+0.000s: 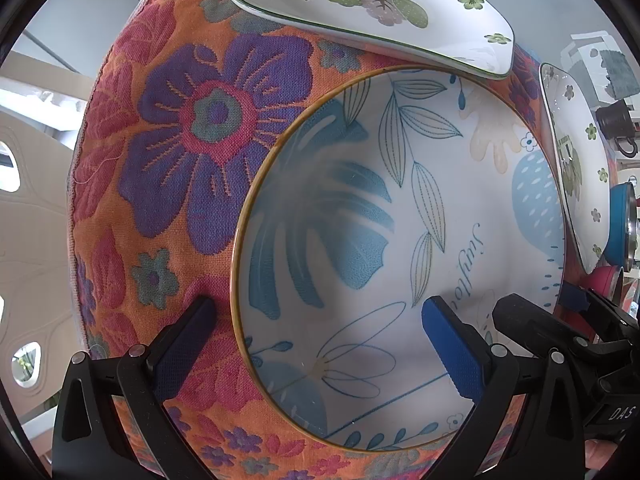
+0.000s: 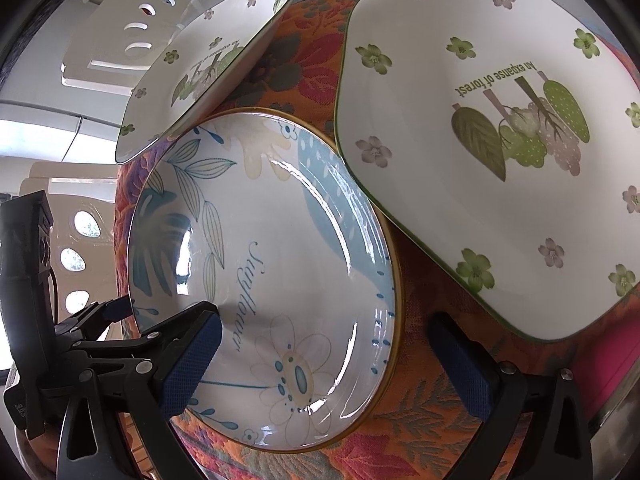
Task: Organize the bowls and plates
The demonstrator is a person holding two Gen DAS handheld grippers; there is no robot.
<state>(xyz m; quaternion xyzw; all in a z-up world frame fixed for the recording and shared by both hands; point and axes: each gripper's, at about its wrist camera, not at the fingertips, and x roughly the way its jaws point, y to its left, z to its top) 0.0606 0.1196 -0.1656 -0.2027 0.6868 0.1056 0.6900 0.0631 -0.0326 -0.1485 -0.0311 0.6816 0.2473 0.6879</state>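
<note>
The fingers of the left gripper (image 1: 318, 348) stand spread wide, straddling the left rim of the round leaf-patterned plate (image 1: 400, 240), gripping nothing. That plate lies on the floral cloth (image 1: 168, 160) over the worktop, with a square flowered plate (image 1: 360, 4) overlapping its far edge and another square plate (image 1: 576, 168) at its right. In the right wrist view, the right gripper (image 2: 326, 360) also has its fingers parted, straddling the round plate's right rim, empty.
</note>
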